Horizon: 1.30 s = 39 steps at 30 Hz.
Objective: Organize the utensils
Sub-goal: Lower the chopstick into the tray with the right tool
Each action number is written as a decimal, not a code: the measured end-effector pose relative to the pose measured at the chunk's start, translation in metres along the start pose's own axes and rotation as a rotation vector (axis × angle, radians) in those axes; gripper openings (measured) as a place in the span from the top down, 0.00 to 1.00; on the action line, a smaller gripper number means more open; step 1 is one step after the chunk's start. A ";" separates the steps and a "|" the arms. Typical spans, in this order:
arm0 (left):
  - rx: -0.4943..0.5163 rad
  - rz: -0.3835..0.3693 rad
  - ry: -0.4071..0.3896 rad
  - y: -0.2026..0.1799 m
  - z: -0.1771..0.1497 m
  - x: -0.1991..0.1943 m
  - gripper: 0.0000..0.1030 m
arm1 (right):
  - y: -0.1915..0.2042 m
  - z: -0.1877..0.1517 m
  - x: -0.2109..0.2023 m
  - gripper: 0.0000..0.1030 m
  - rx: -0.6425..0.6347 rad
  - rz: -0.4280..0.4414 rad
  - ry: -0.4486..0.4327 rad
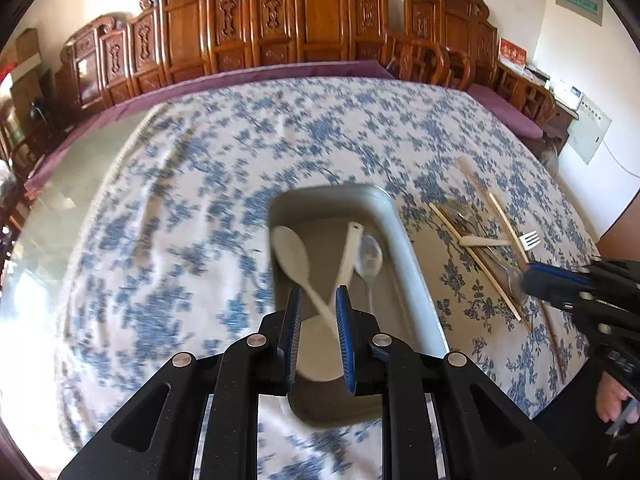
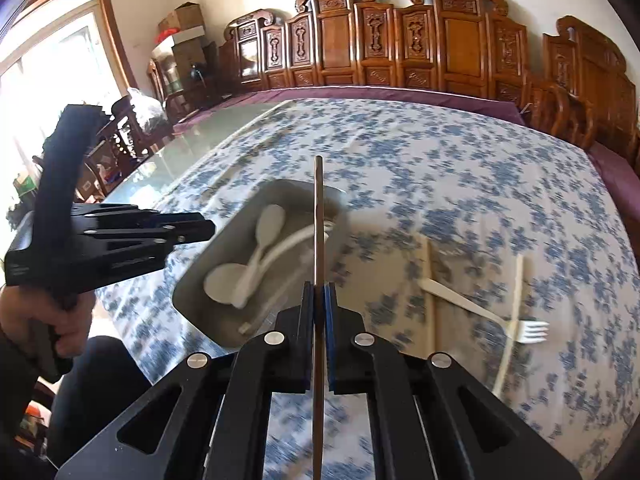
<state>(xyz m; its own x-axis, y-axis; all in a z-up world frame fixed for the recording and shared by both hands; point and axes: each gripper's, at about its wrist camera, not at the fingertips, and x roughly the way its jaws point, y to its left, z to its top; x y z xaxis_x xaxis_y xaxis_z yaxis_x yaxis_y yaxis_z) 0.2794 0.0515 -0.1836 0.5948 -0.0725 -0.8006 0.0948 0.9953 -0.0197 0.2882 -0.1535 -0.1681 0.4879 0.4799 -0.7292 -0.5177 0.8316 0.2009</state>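
A grey tray (image 1: pixel 416 280) lies on the blue-flowered tablecloth and holds two white plastic spoons (image 1: pixel 290 254) and a clear spoon (image 1: pixel 369 258). My left gripper (image 1: pixel 318 294) is open and empty, just above the tray's near end. My right gripper (image 2: pixel 319 290) is shut on a thin metal utensil handle (image 2: pixel 319 216), held on edge above the tray (image 2: pixel 196 300); in the left wrist view it (image 1: pixel 532 280) sits over the loose pile. A white fork (image 2: pixel 528 330) and chopsticks (image 2: pixel 514 320) lie on the cloth to the right of the tray.
Loose chopsticks (image 1: pixel 476 256), metal cutlery (image 1: pixel 464 216) and a white fork (image 1: pixel 528 240) lie right of the tray. Carved wooden chairs (image 1: pixel 320 20) line the table's far side. Bare glass tabletop (image 1: pixel 60 184) shows at the left.
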 end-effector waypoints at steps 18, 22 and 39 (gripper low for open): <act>-0.075 0.015 -0.024 0.067 -0.027 -0.030 0.75 | 0.044 0.051 0.080 0.94 0.036 -0.008 0.066; -0.091 0.015 -0.010 0.072 -0.033 -0.022 0.70 | 0.048 0.054 0.098 0.94 0.039 -0.036 0.074; -0.097 0.027 -0.004 0.077 -0.037 -0.016 0.69 | 0.053 0.031 0.121 0.93 0.009 -0.055 0.104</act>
<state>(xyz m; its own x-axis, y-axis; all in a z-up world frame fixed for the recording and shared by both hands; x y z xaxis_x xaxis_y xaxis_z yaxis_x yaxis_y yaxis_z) 0.2477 0.1318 -0.1939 0.5990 -0.0454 -0.7995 0.0009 0.9984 -0.0560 0.3422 -0.0428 -0.2256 0.4394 0.4020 -0.8033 -0.4853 0.8588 0.1643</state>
